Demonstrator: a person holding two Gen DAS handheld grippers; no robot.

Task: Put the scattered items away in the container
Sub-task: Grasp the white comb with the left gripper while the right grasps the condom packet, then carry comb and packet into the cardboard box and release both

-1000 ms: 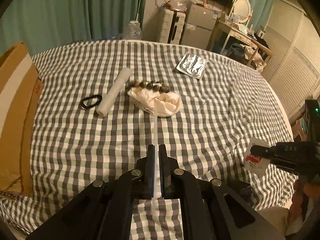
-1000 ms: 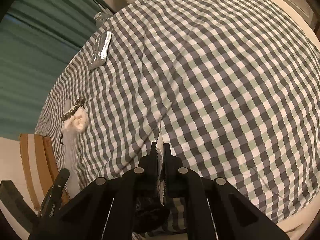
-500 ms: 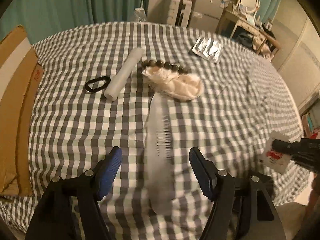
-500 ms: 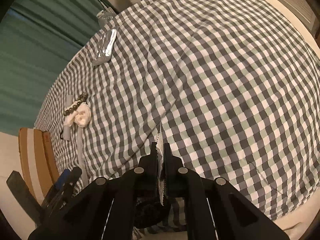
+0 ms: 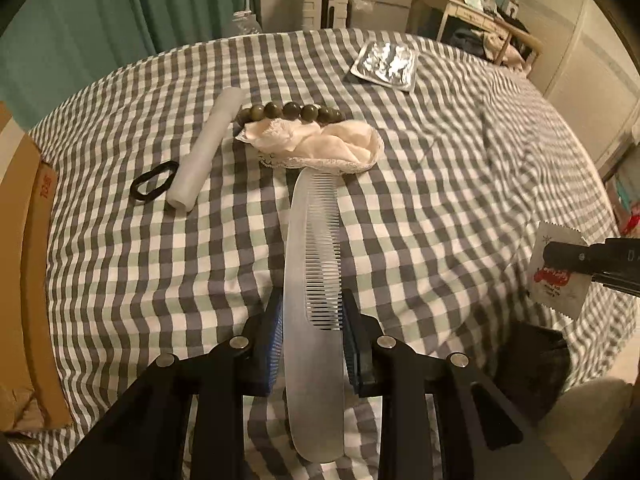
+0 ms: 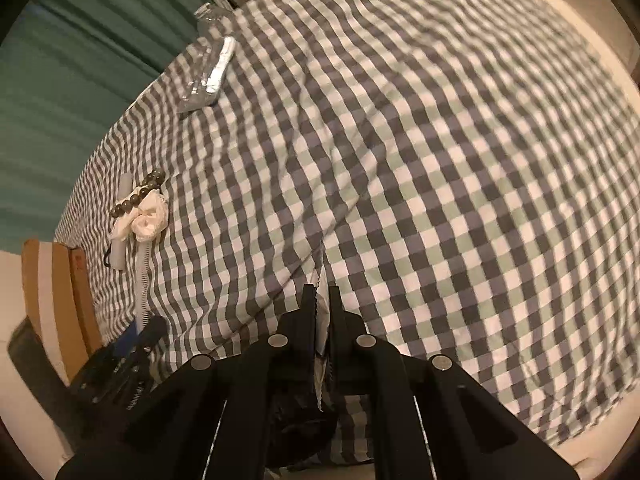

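**Two grippers, one comb lying loose, one sachet held**

Several small things lie scattered on the checked bed (image 5: 460, 200); a brown cardboard box (image 5: 24, 240), probably the container, stands at its left edge. Largest of the loose items is the metal comb (image 5: 314, 280), flat on the cover, its tip touching the cream cloth (image 5: 320, 144). It looks stiff, thin, light and slick, so I judge the plain spine, not the teeth, the place to pinch it. Beyond it lie the white tube (image 5: 206, 152), the foil blister pack (image 5: 386, 65), the bead bracelet (image 5: 290, 113) just behind the cloth, and the black hair tie (image 5: 154, 186) beside the tube; all look light, the cloth and tie soft.

The left gripper (image 5: 312, 344) has its jaws parted about the comb's width, one blue pad on each side of the handle end; whether they press it I cannot tell, and they seem released. The right gripper (image 6: 319, 300) has its jaws clenched on a small white sachet (image 5: 558, 272), thin and limp, held near the bed's right edge.
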